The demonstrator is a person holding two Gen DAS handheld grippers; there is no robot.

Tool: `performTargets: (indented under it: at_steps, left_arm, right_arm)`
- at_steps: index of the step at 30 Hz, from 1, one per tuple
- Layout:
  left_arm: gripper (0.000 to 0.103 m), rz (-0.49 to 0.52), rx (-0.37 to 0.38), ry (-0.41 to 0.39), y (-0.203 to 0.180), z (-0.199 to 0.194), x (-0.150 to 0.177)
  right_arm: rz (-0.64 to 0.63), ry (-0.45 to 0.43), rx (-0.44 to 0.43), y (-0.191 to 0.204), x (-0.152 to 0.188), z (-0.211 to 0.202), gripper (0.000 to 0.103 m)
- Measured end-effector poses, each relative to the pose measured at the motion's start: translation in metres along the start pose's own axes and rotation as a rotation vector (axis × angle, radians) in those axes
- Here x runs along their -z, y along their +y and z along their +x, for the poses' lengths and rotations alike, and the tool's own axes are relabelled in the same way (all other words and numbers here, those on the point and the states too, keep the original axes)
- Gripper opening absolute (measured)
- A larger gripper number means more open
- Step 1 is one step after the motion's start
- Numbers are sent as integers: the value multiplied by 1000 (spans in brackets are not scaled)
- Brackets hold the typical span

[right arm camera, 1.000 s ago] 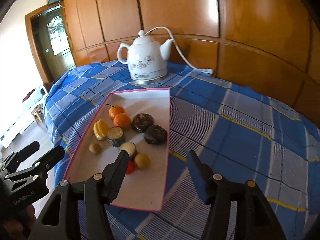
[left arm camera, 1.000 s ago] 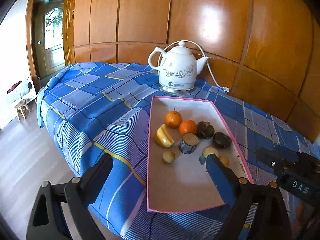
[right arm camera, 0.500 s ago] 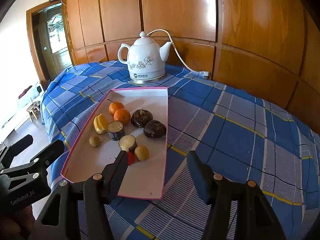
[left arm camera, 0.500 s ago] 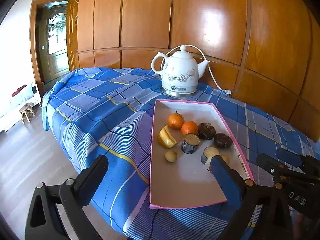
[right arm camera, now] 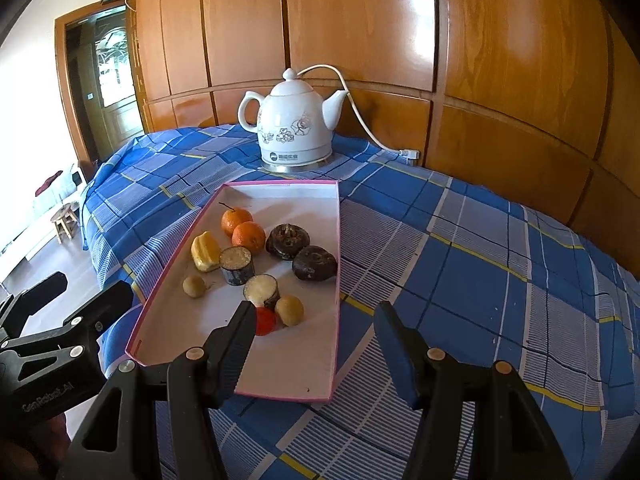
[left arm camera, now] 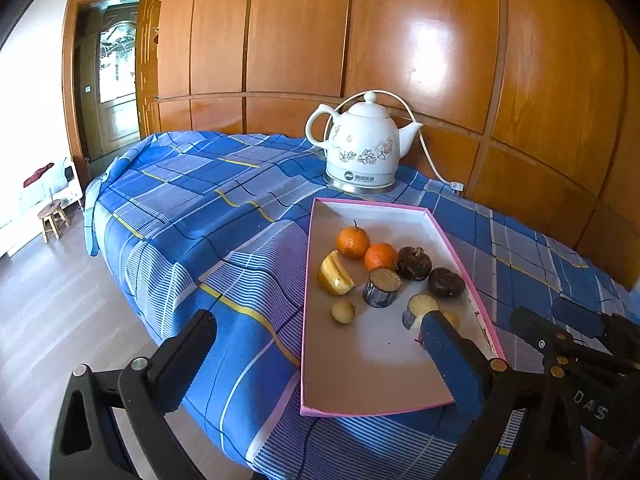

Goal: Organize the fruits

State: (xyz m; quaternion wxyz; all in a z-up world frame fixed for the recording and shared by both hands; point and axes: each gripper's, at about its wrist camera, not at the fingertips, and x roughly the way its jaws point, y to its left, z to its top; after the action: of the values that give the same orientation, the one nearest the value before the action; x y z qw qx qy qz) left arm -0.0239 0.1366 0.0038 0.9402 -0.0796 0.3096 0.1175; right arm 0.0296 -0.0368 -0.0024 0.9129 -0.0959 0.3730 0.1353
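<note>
While both grippers hang wide open and empty short of the pink tray [right arm camera: 335,280] on the bed [right arm camera: 460,264], best to lower right gripper [right arm camera: 314,330] straight over one small round fruit [right arm camera: 289,310], avoiding neighbouring sugarcane stub [right arm camera: 262,289].

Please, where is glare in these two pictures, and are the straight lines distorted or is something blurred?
Left wrist view: a strong glare patch on the wooden wall panels; panel seams bow from fisheye distortion; the doorway is overexposed. Right wrist view: glare on the panels at upper right, dark vignette in the corners, the fruits in the pink-edged tray stay sharp.
</note>
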Motion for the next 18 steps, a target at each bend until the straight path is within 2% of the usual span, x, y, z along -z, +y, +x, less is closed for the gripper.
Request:
performTargets:
  at_steps: [9,18]
  left_arm:
    - [103,-21,15,-3,1,-2,-2]
    - [103,-25,-15,-30,2,-7,-4]
  right_arm:
    - [-1,-14,-3,1,0,-3,62]
    - [-7,-23,-7,2,-2,-4,62]
